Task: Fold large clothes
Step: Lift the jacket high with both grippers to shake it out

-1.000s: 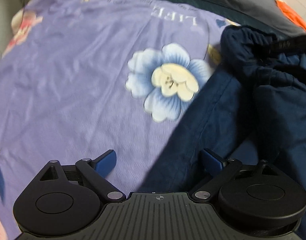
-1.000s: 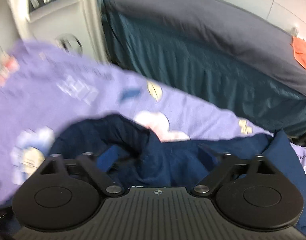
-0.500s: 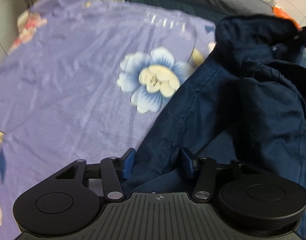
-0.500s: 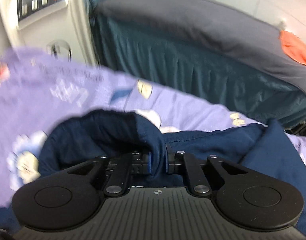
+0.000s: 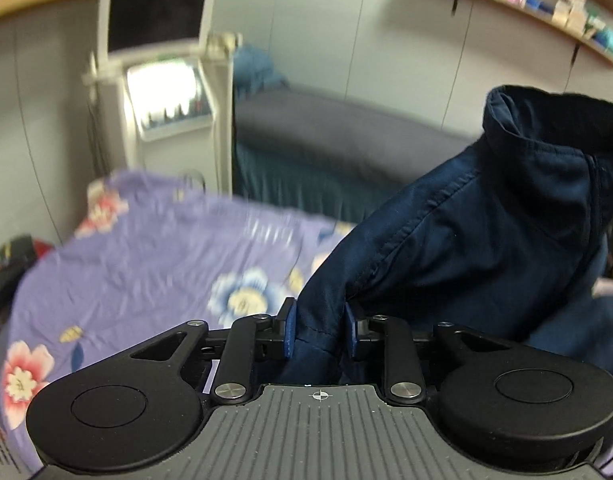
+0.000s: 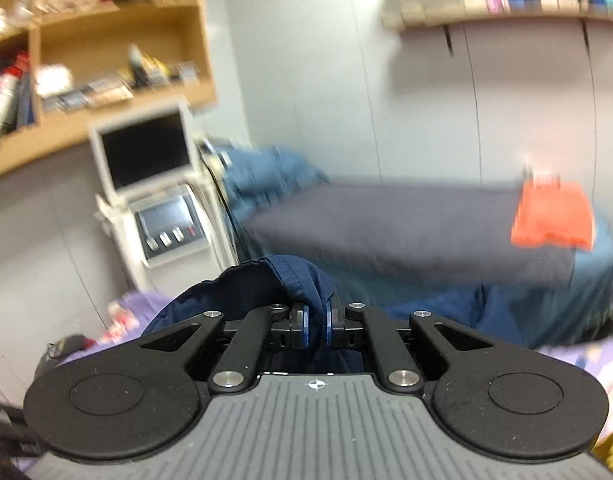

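The folding has barely begun: what the views show is the pick-up and lift, with every fold judged still to come. The navy garment (image 5: 486,240) hangs in the air as a bunched, creased mass above the lilac flowered bedsheet (image 5: 138,264), its hem and an open cuff or collar edge sticking up at the far right of the left view, so it is neither spread flat nor squared up. The left tongs (image 5: 317,332) are closing with a seamed edge of the cloth between the blue pads, which seem to press on the fabric already. The right tongs (image 6: 316,326) are clenched tight on another bunched fold of the same garment (image 6: 266,280), which rises just above the pads. Both views are blurred, so fine detail of the grasped edges cannot be told, nor which part of the garment each holds. Behind stand a grey-covered bed (image 6: 406,224) with an orange cloth (image 6: 552,220) on it and a white machine with a screen (image 6: 146,160). What is left, by my reading: shake the garment out, lay it flat on the sheet, smooth it, then make the folds.
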